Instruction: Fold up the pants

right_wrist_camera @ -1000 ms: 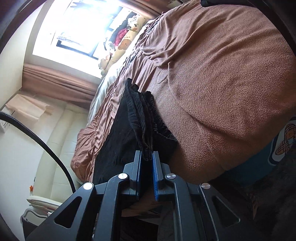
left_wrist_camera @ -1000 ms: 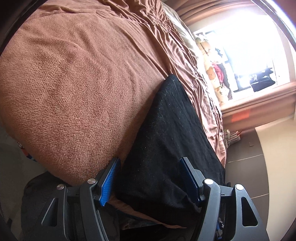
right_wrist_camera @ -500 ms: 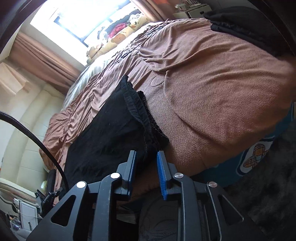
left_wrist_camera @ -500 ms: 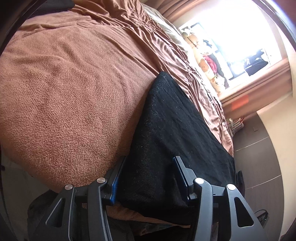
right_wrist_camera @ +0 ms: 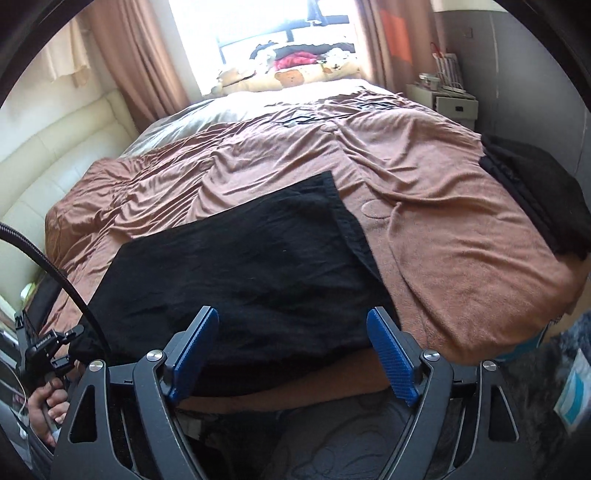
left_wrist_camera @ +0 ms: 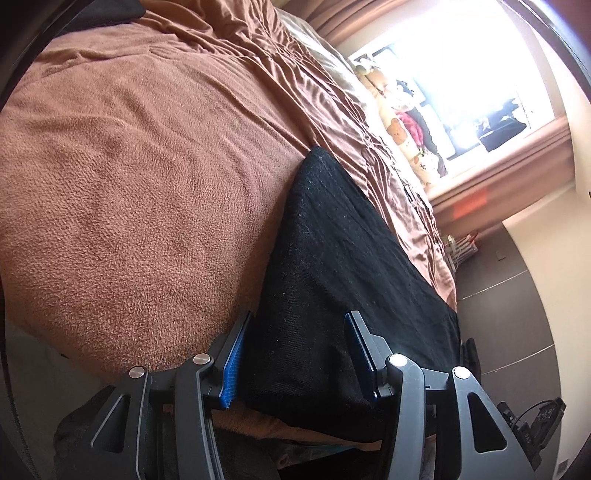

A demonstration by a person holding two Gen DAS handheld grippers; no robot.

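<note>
My right gripper [right_wrist_camera: 291,354] hanging over the near edge of the bed [right_wrist_camera: 461,236], jaws opening with nothing between them, folded black pants [right_wrist_camera: 240,273] flat on the bed's brown blanket, second dark garment [right_wrist_camera: 535,199] at the bed's right edge, my left hand [right_wrist_camera: 46,410] off the bed's lower-left corner.

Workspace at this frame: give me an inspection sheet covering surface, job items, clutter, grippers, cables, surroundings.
Surface: bed under a creased brown blanket.
Job's things: black pants lying flat at the near edge.
Clutter: dark clothing pile on the bed's right side.
Grippers: right gripper opening, nothing between its jaws; left gripper apart, straddling the pants' edge, no pinch seen.
Cables: black hose at left.
Surroundings: window, curtains, nightstand.
</note>
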